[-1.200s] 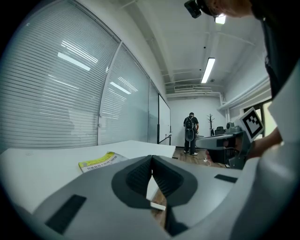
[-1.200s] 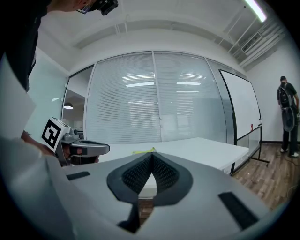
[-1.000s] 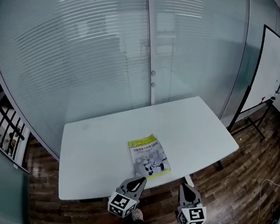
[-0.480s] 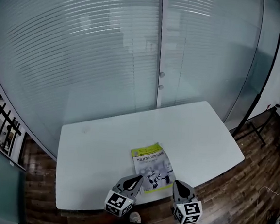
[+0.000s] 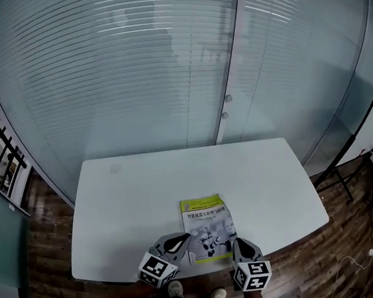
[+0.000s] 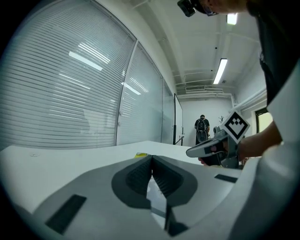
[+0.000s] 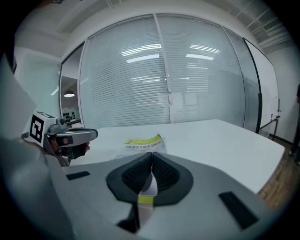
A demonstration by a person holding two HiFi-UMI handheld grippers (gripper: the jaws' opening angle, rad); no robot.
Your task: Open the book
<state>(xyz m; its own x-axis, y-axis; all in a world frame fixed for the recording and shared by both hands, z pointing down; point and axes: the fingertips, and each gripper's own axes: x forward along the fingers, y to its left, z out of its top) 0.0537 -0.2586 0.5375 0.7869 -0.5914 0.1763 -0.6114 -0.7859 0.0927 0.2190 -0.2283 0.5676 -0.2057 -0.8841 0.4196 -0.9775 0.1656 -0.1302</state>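
Note:
A closed book (image 5: 209, 228) with a yellow-green and white cover lies flat near the front edge of the white table (image 5: 131, 192). My left gripper (image 5: 180, 241) hovers at the book's near left corner, jaws together with nothing between them. My right gripper (image 5: 239, 246) sits at the book's near right corner, jaws likewise together and empty. In the right gripper view the book (image 7: 143, 141) lies just beyond the closed jaws, with the left gripper (image 7: 65, 137) off to the left. In the left gripper view only a yellow sliver of the book (image 6: 141, 154) shows, and the right gripper (image 6: 213, 147) is at the right.
A frosted glass wall with a door (image 5: 226, 103) runs behind the table. A whiteboard on a stand (image 5: 370, 122) is at the far right over wooden floor. A person with a backpack (image 6: 202, 127) stands far off in the left gripper view.
Both grippers have moved forward from in front of the table's edge to the book's near corners. The head view has shifted, so the table and book sit a little more to the right.

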